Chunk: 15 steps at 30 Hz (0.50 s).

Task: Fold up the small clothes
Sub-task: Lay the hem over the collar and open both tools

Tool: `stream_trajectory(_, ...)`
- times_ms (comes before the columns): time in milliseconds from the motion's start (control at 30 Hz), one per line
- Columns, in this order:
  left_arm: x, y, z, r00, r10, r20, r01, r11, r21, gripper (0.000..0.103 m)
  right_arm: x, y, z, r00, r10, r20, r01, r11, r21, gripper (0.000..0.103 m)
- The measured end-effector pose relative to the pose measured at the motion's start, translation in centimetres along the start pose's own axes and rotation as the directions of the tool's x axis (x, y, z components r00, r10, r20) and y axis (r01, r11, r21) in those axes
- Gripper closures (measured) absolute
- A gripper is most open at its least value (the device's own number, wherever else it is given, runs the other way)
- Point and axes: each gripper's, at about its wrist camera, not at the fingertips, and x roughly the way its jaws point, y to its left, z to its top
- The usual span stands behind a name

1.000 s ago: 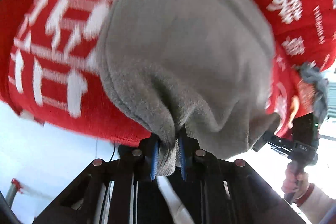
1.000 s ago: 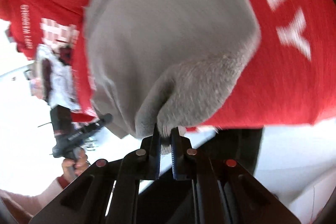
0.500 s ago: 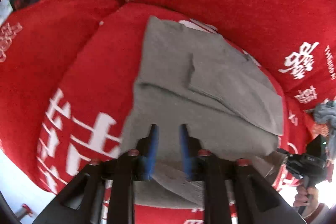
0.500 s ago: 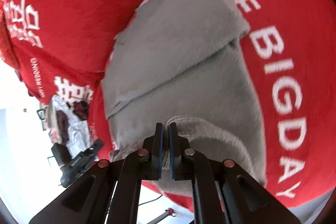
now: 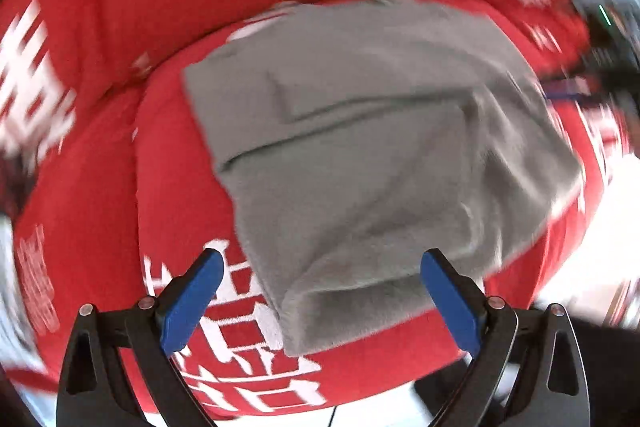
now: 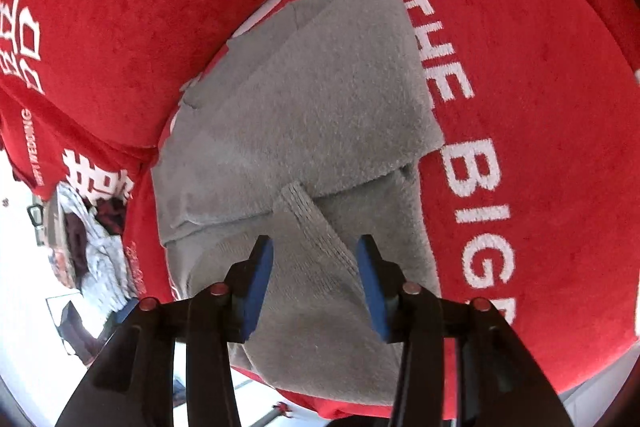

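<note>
No bins or baskets visible; the only heap is a loose pile of mixed clothes (image 6: 86, 247), grey, white and dark red pieces, at the left edge of the right wrist view, lying off the cushion's side. Count: one grey garment (image 5: 380, 131), one pile, two grippers, at least two red cushion sections with a seam between them. The grey garment lies folded on the red seat cushion (image 6: 540, 99), flat, in stacked layers: right wrist view shows an upper folded panel with a straight diagonal edge over a lower layer, plus a narrow ribbed band (image 6: 316, 223) running down from the fold toward the camera. Fabric is fleecy, short nap, soft rounded edges at the folds. The cushion is red plush terry with white woven lettering, "THE BIG D…" readable beside the garment's right edge, Chinese characters on the other panels. Left gripper (image 5: 320, 291) is spread wide, blue pads well apart, straddling the garment's near corner with nothing clamped. Right gripper (image 6: 316, 283) is also parted, blue pads either side of the ribbed band, not pinching it; whether the pads brush the fabric can't be told. Left wrist view is motion-blurred, especially at the right edge, where a dark blurred object with a green light can't be identified.
</note>
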Motion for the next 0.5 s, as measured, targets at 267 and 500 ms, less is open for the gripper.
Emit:
stream_trajectory(267,2.7,-7.0,2.4,0.999,0.002,-0.043,0.011,0.951,0.309,0.004,1.5,2.9,0.2,0.994,-0.086,-0.061,0.073,0.981,-0.182,0.053)
stream_trajectory(500,4.3,-8.3,1.1,0.997,0.039,-0.065,-0.01,0.917,0.398,0.004,3.5,3.7,1.0,0.982,-0.177,-0.064,0.15,0.943,-0.298,0.053)
